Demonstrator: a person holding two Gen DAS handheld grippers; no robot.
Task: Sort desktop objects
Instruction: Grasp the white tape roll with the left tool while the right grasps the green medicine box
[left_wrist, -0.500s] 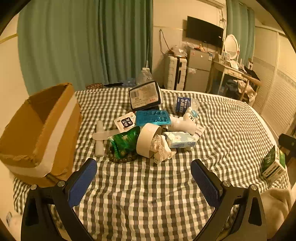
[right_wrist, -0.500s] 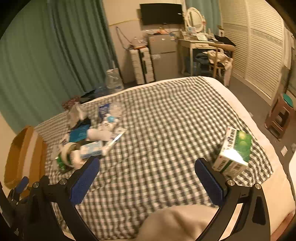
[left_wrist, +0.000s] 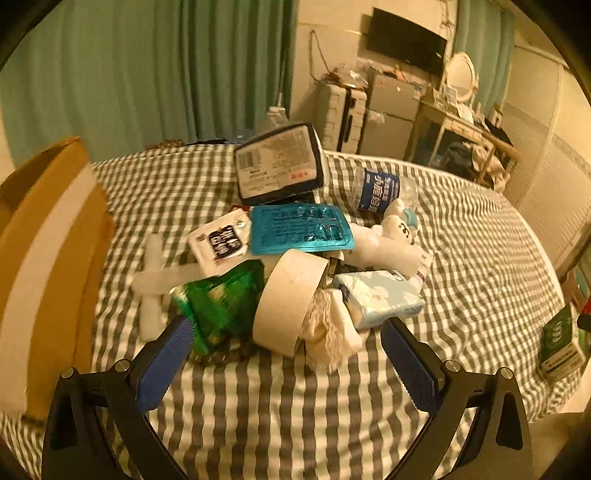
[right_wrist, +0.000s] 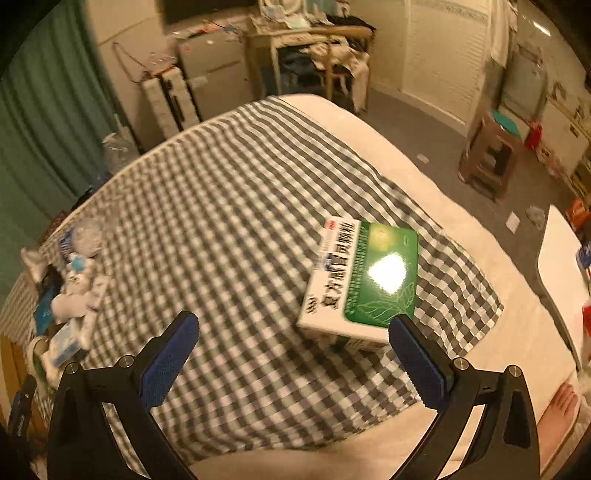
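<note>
Your left claw (left_wrist: 286, 354) is spread wide and grips nothing; its blue pads flank the near edge of the pile on the checked bed cover (left_wrist: 295, 406). Just past the pads lie a green packet (left_wrist: 221, 302), a roll of tape (left_wrist: 291, 302) and a tissue pack (left_wrist: 380, 295). Behind them sit a teal blister sheet (left_wrist: 299, 229), a water bottle (left_wrist: 380, 190) and a dark pouch (left_wrist: 279, 164). The cardboard box (left_wrist: 44, 258) stands to the left of the pile.

Your right claw (right_wrist: 293, 352) is also released and empty, with the green medicine box (right_wrist: 364, 282) lying on the cover just ahead, near its right pad.
</note>
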